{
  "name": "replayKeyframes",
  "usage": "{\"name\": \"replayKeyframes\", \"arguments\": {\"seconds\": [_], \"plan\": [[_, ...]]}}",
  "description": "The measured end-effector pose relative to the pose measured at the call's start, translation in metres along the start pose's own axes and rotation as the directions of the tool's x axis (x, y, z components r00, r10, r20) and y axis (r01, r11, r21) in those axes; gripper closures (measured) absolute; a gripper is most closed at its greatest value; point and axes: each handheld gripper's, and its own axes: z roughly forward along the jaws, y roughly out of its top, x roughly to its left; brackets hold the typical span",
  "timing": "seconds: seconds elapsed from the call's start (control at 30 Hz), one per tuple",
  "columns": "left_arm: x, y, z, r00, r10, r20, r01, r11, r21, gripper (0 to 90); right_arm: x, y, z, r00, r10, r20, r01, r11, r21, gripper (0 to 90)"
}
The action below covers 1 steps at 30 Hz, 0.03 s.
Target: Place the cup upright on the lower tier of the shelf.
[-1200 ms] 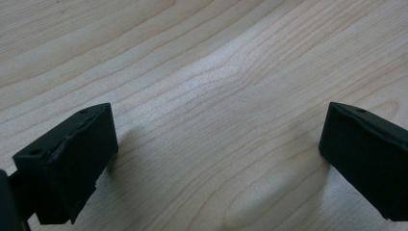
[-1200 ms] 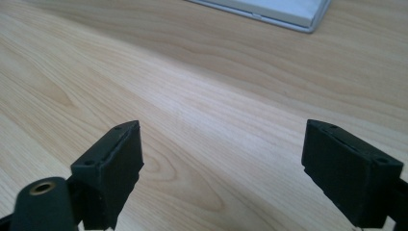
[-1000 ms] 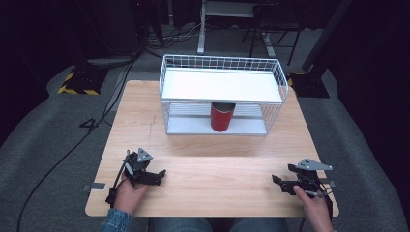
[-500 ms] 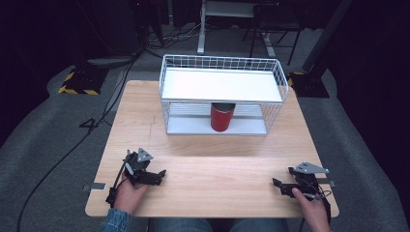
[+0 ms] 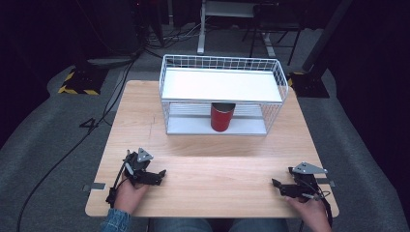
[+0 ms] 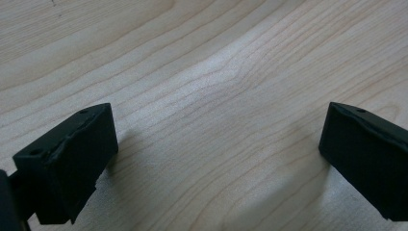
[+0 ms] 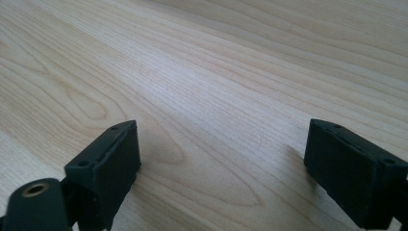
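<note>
The left tongs [image 5: 153,177] are held low at the near left in the left hand [image 5: 126,195], jaws spread wide; the right tongs [image 5: 282,186] likewise, near right.

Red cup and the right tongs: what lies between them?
In the high view, bare wooden table lies between the right tongs and the red cup, plus the wire rack's open front edge.

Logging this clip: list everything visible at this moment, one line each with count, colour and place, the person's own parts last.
Light wooden table: one, pale wood, centre.
White wire two-tier rack: one, white, far half of table.
Red cylindrical can: one, red, upright on rack's lower shelf.
Cables: black, on grey floor at left.
Yellow-black striped block: one, on floor at far left.
Left tool: black, open, near left of table.
Right tool: black, open, near right.
</note>
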Motion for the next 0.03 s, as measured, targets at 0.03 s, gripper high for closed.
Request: {"name": "replayKeyframes", "arguments": {"seconds": [0.03], "plan": [[0.0,0.0,0.0,1.0,0.0,-0.001,0.0,1.0,0.0,0.3,0.0001,0.0,0.0002,1.0,-0.001,-0.004,0.001,1.0,0.001,11.7]]}}
